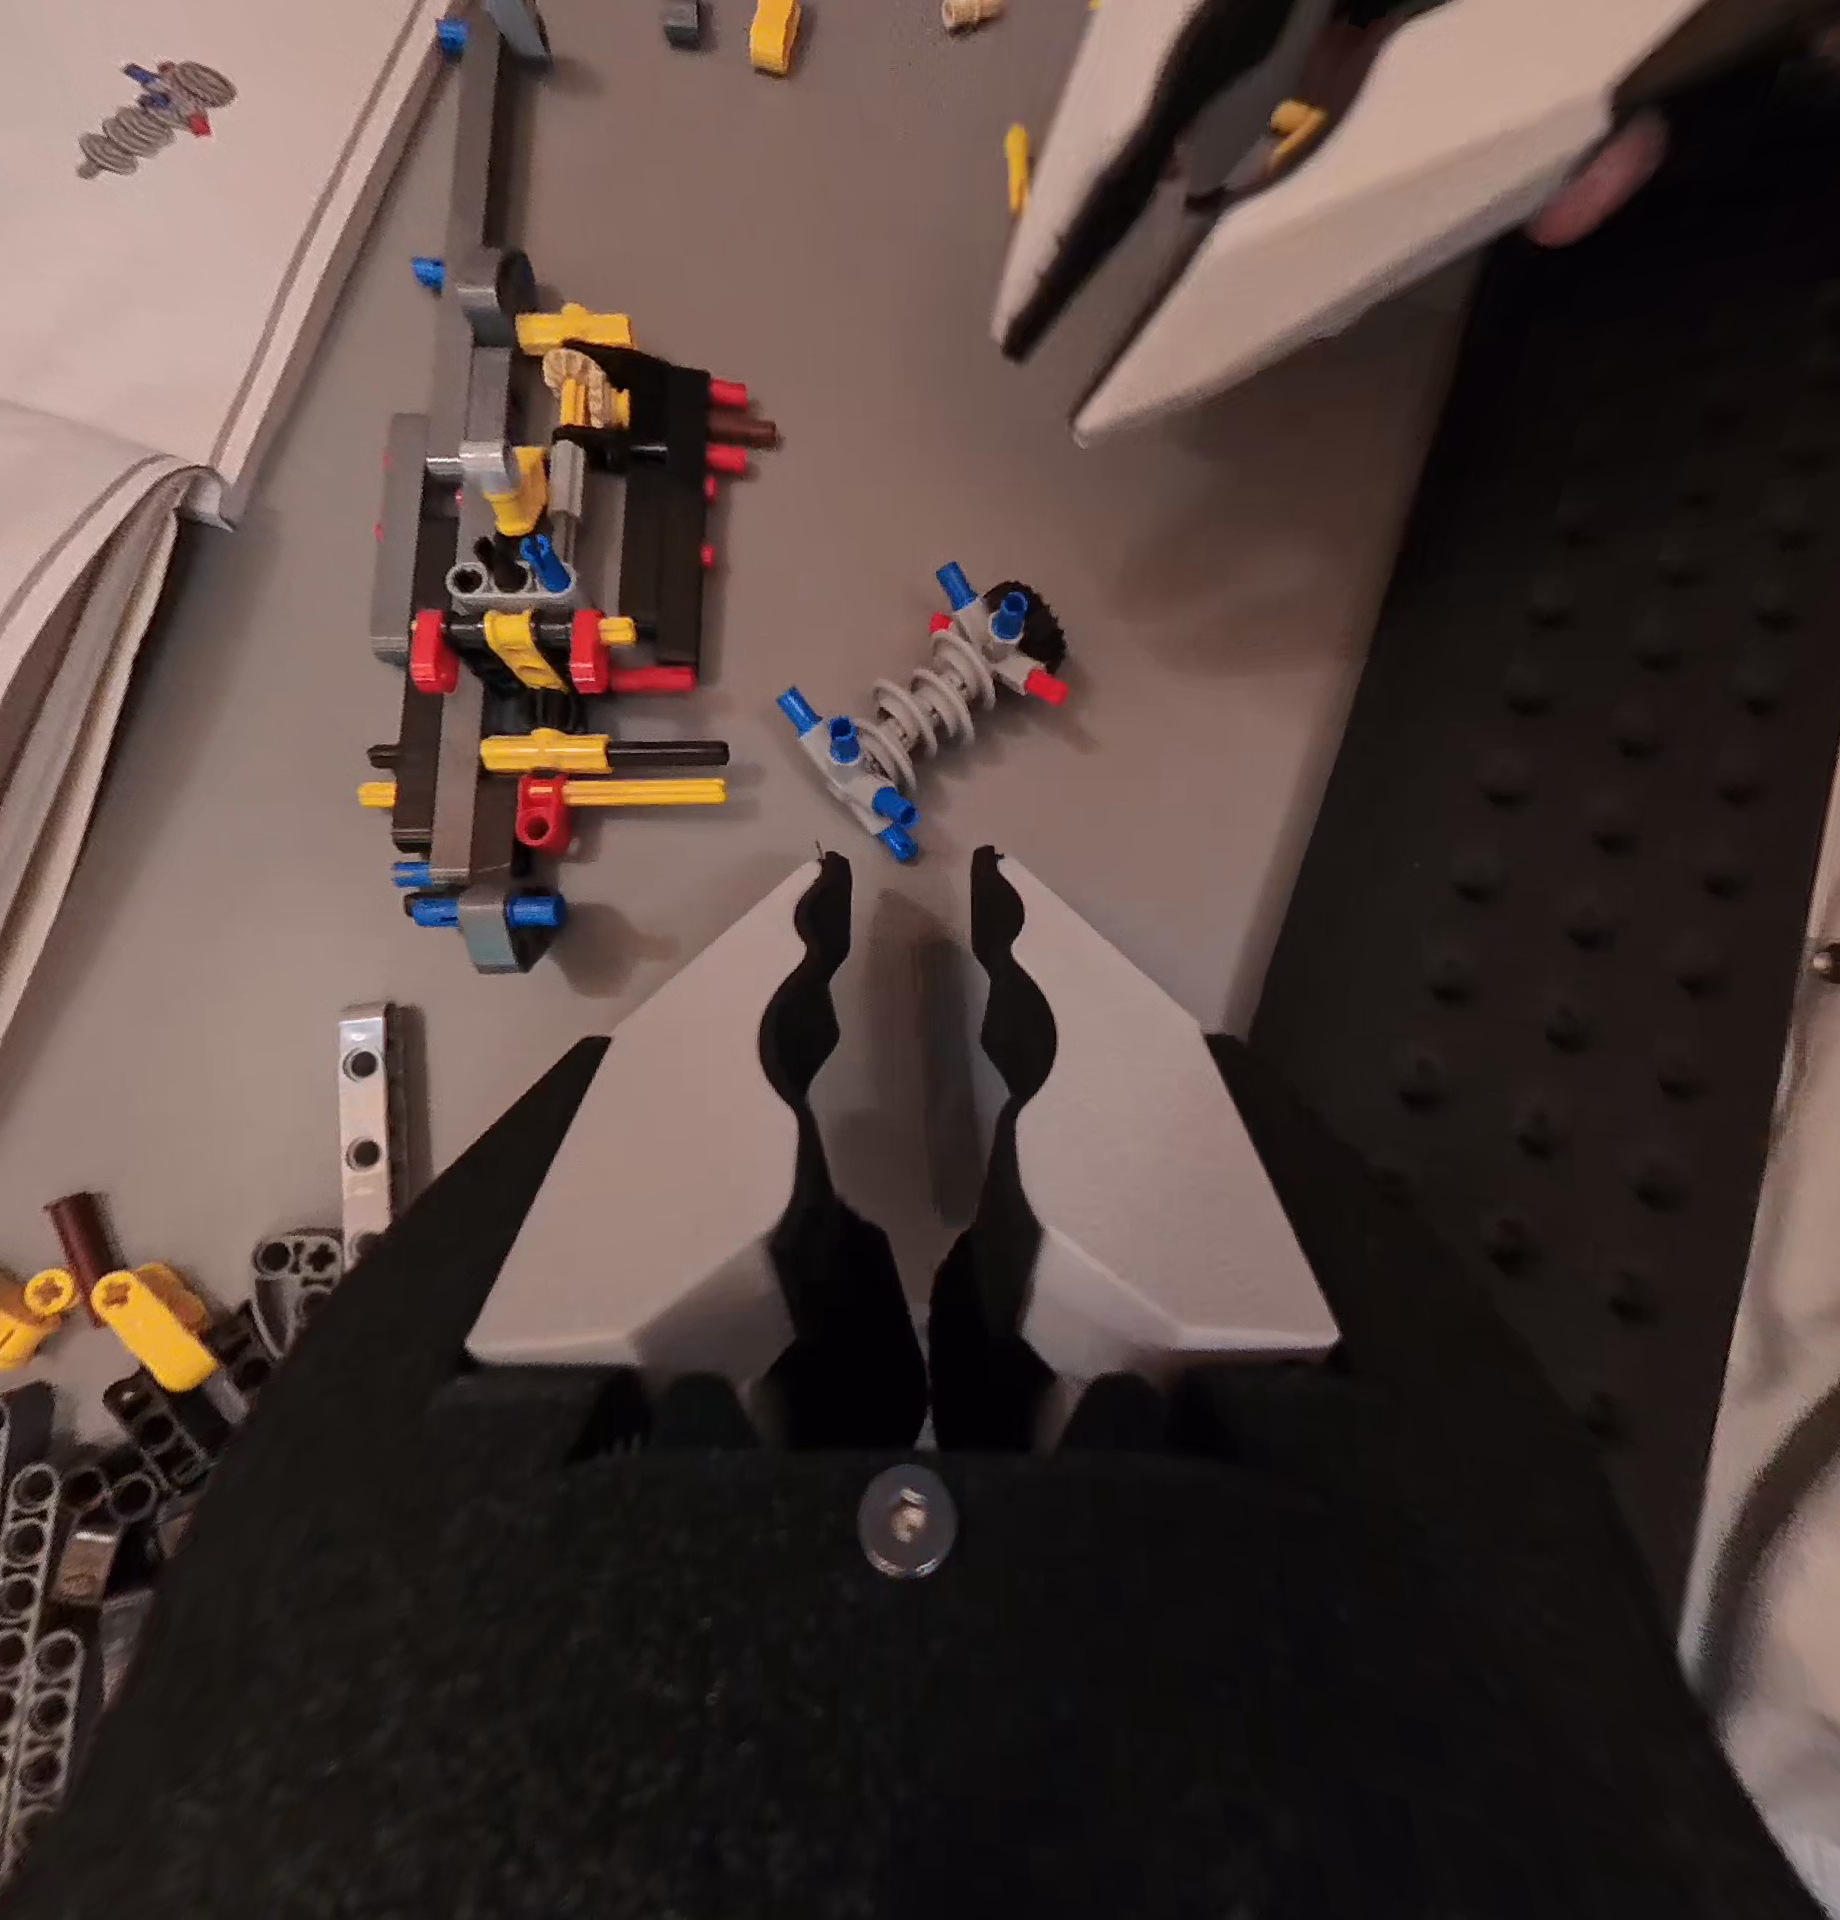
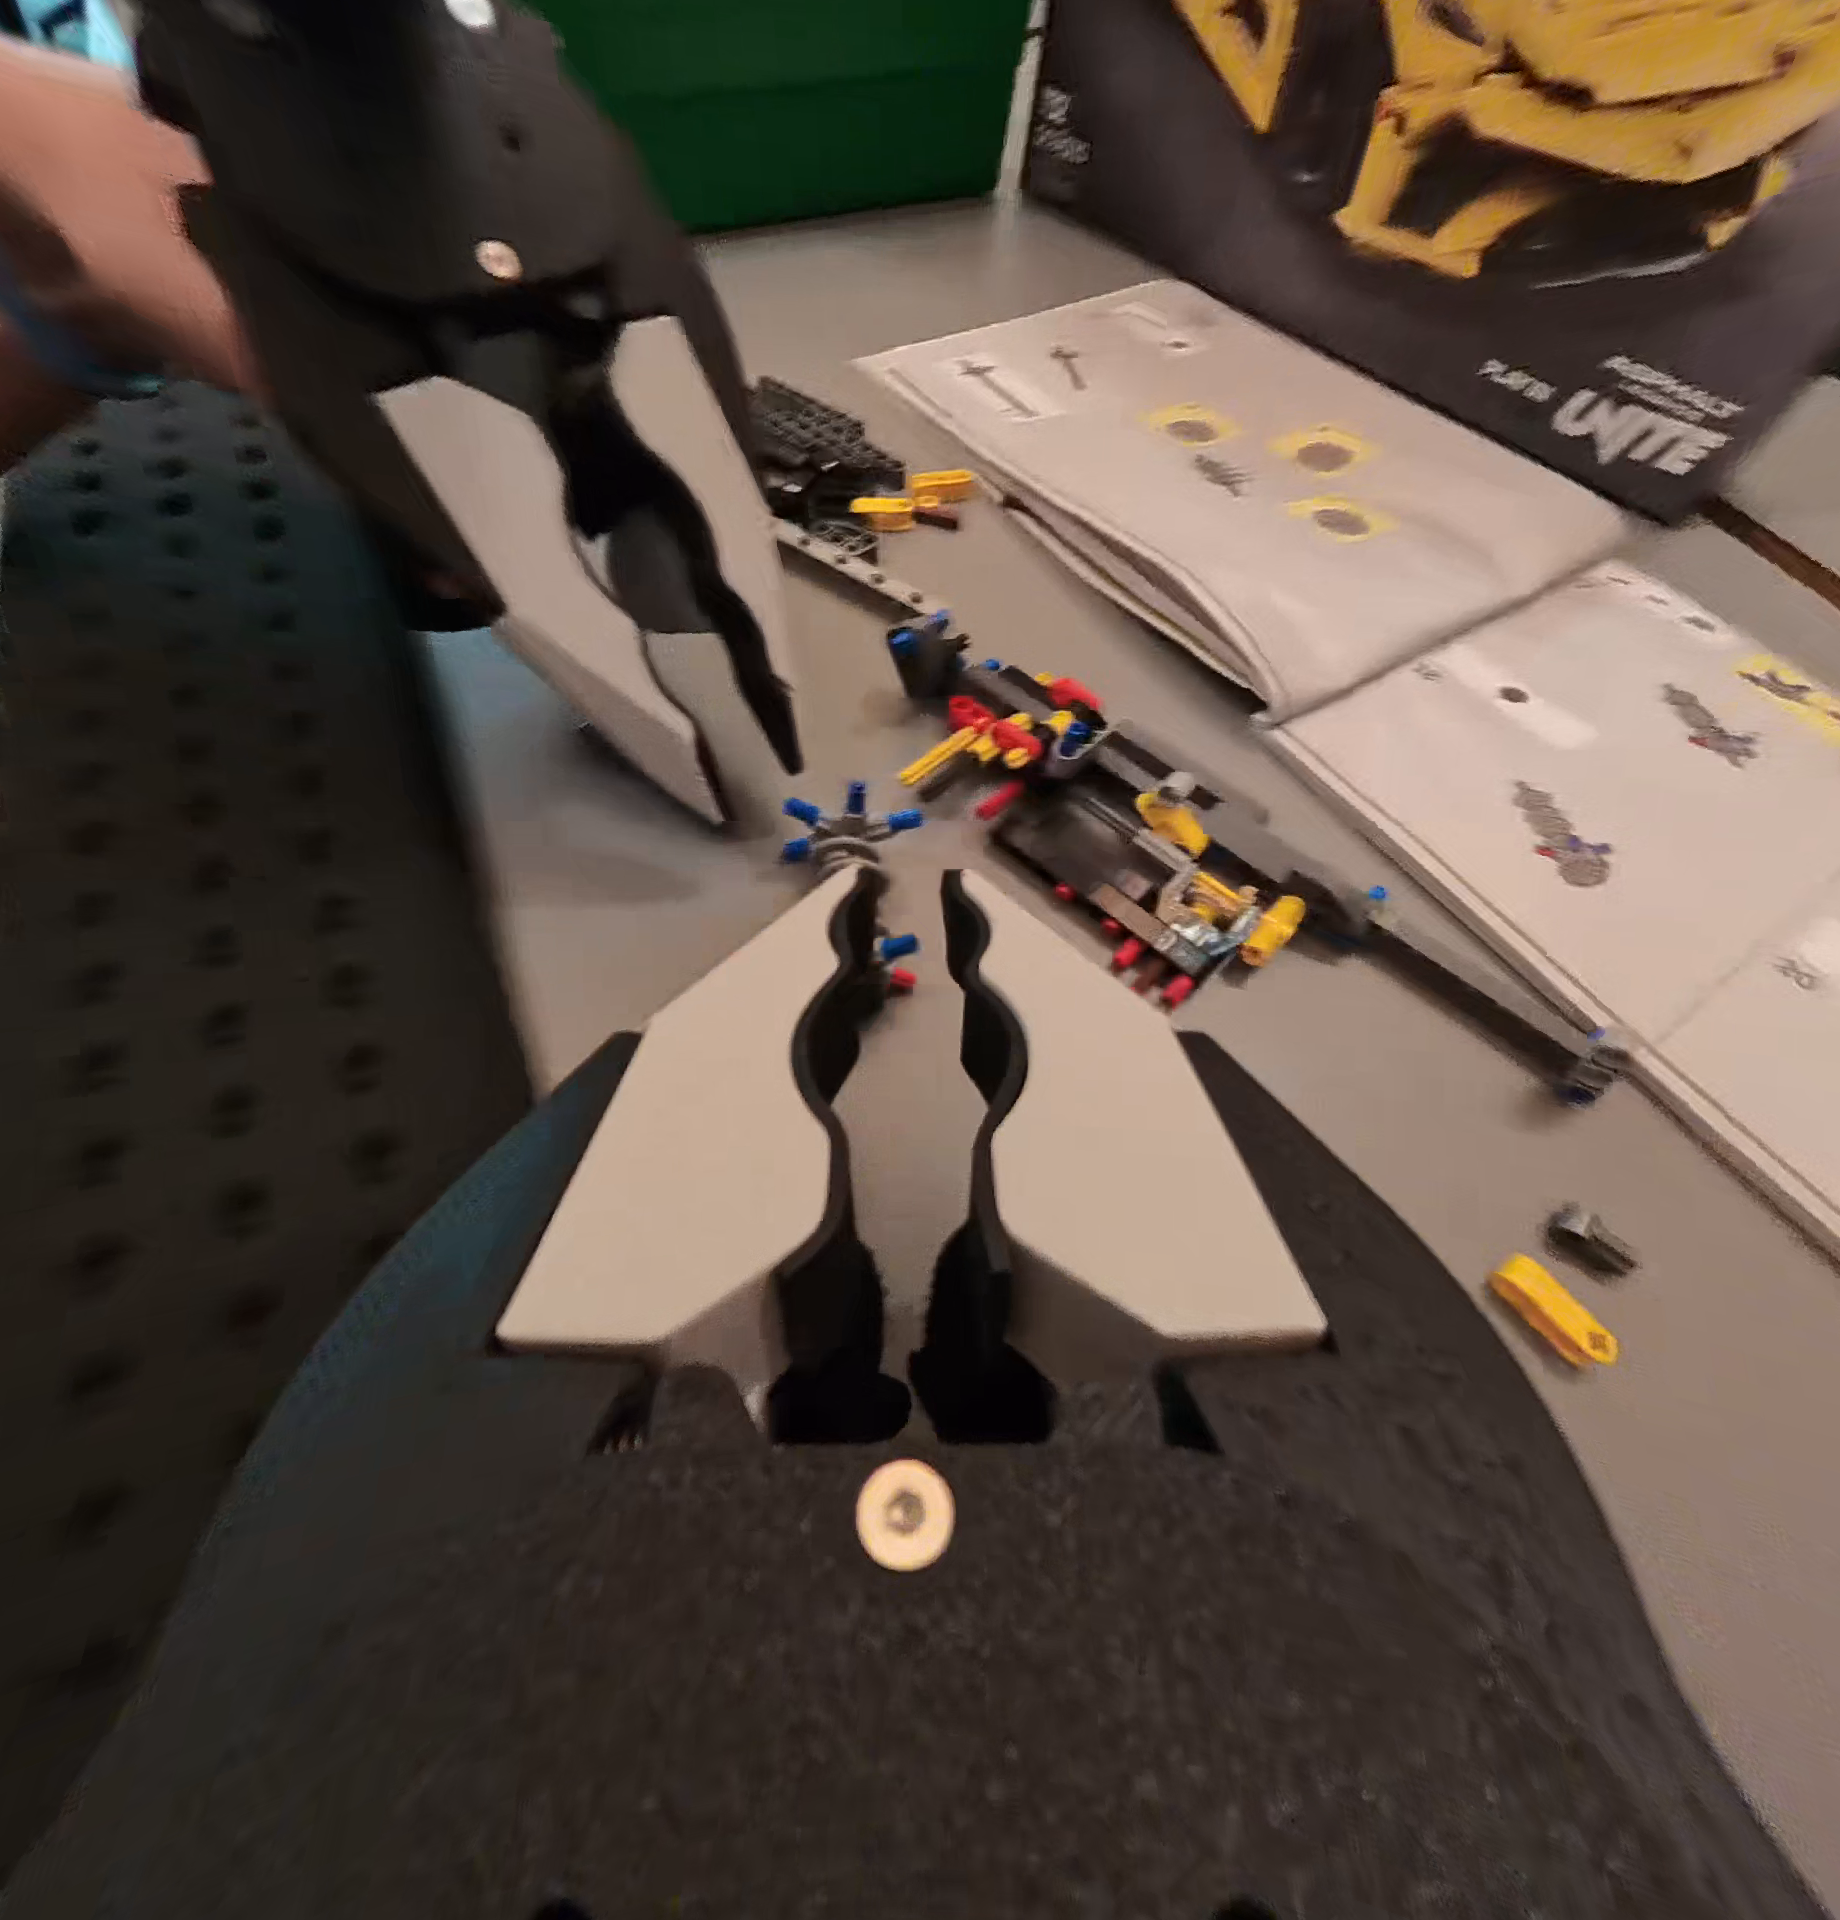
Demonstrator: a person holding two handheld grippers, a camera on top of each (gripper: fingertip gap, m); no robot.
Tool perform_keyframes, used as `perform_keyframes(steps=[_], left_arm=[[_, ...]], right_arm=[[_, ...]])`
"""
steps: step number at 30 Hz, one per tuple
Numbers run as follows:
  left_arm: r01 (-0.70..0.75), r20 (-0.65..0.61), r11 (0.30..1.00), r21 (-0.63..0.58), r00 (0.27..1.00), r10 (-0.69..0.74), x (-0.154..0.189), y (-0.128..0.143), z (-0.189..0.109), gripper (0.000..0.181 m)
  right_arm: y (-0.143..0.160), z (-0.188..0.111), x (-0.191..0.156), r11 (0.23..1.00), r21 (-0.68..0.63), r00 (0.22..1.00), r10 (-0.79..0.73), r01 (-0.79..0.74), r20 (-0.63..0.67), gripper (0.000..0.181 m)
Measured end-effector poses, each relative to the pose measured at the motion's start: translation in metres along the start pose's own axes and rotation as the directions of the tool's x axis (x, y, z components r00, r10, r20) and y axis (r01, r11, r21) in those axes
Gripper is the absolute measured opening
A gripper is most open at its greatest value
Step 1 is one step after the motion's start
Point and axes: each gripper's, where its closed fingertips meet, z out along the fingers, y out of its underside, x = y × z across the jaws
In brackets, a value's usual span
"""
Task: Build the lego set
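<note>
**Two open grippers close on a small spring-like piece**

Two sub-builds lie on the grey table (image 1: 895, 260) in the left wrist view. The spring assembly (image 1: 921, 707), a pale ribbed coil capped with blue and red pins and a black gear, sits just ahead of the left gripper (image 1: 908, 857), whose jaws stand apart and empty. It looks light, hard and slick; the pins would likely pop out if squeezed, so the grey end blocks seem the safest hold. The larger chassis (image 1: 542, 623) lies beside it, all stiff beams and axles, near the paper instruction booklet (image 1: 116, 312).

From the right wrist view, the right gripper (image 2: 908, 878) hovers with jaws apart over the same spring assembly (image 2: 848, 831). The set's box (image 2: 1415, 208) stands behind.
</note>
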Motion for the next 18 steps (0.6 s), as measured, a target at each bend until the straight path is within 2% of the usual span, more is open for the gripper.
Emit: perform_keyframes(steps=[5, 8, 11, 16, 18], left_arm=[[-0.022, 0.022, 0.999, -0.042, 0.999, 0.023, -0.005, 0.004, 0.013, 0.017], [0.001, 0.013, 1.0, -0.01, 1.0, -0.001, -0.004, -0.001, 0.015, 0.015], [0.019, 0.006, 1.0, 0.017, 1.0, -0.019, -0.002, -0.005, 0.016, 0.001], [0.114, -0.036, 0.99, 0.086, 0.993, -0.111, 0.0, -0.018, 0.009, 0.0], [0.115, -0.033, 0.99, 0.08, 0.993, -0.112, -0.002, -0.016, 0.007, 0.0]], right_arm=[[0.014, 0.015, -0.018, 0.99, -0.092, 0.994, -0.103, 0.106, 0.032, 0.006], [0.019, 0.024, -0.021, 0.98, -0.11, 0.986, -0.165, 0.165, 0.008, 0.005], [0.025, 0.028, -0.025, 0.965, -0.154, 0.976, -0.216, 0.214, 0.008, 0.0], [0.04, 0.031, -0.033, 0.887, -0.247, 0.917, -0.399, 0.39, 0.015, 0.0], [0.041, 0.03, -0.036, 0.876, -0.258, 0.909, -0.416, 0.407, 0.022, 0.0]])
